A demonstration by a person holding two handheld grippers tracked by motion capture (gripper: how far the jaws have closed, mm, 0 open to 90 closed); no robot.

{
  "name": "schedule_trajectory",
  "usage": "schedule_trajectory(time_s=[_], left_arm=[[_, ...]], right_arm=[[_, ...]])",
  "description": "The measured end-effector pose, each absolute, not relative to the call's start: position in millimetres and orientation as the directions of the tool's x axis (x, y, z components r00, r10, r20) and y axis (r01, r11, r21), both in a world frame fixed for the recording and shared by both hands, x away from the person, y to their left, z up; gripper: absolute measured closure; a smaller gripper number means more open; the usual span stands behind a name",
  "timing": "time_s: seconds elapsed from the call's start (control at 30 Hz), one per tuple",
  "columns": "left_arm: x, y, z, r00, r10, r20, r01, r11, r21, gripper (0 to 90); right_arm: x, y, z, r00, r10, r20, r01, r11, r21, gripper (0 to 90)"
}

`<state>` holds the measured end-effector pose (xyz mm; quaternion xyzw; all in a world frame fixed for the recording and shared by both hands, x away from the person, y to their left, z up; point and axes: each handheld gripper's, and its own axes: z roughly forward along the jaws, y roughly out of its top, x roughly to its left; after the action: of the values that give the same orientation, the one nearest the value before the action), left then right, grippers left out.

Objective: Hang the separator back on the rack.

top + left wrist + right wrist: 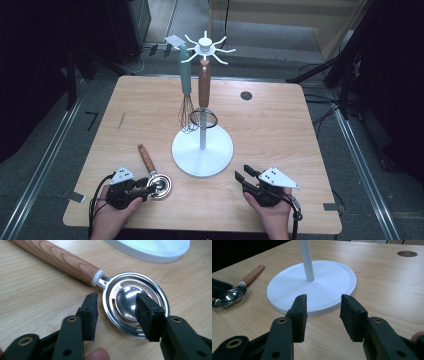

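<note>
Left gripper [116, 315] spread around spoon [136, 306] bowl, not pinching, ready to lift toward rack [202, 150] at 2 o'clock. Right gripper [323, 315] spread, empty.

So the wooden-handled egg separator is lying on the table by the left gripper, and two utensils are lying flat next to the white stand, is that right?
Not quite. The egg separator does lie on the table by the left gripper, but the whisk and the second wooden-handled utensil are not lying flat: they hang from the hooks of the white stand, as the high view shows.
</note>
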<state>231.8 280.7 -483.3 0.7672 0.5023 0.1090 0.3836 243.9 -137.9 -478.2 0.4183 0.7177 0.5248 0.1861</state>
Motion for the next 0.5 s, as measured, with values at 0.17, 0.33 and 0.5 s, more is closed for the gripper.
schedule_trajectory(time_s=[0.17, 0.33, 0.5], left_arm=[[236, 284, -485, 0.453, 0.857, -0.246, 0.700, -0.171, 0.694, 58.0], [234, 277, -485, 0.490, 0.837, -0.244, 0.700, -0.212, 0.682, 68.3], [230, 266, -485, 0.515, 0.823, -0.240, 0.693, -0.236, 0.681, 69.7]], right_arm=[[244, -137, -479, -0.582, 0.795, 0.171, 0.405, 0.101, 0.909, 58.2], [243, -134, -479, -0.590, 0.789, 0.171, 0.404, 0.105, 0.909, 58.2], [240, -127, -478, -0.604, 0.775, 0.185, 0.408, 0.101, 0.908, 58.0]])
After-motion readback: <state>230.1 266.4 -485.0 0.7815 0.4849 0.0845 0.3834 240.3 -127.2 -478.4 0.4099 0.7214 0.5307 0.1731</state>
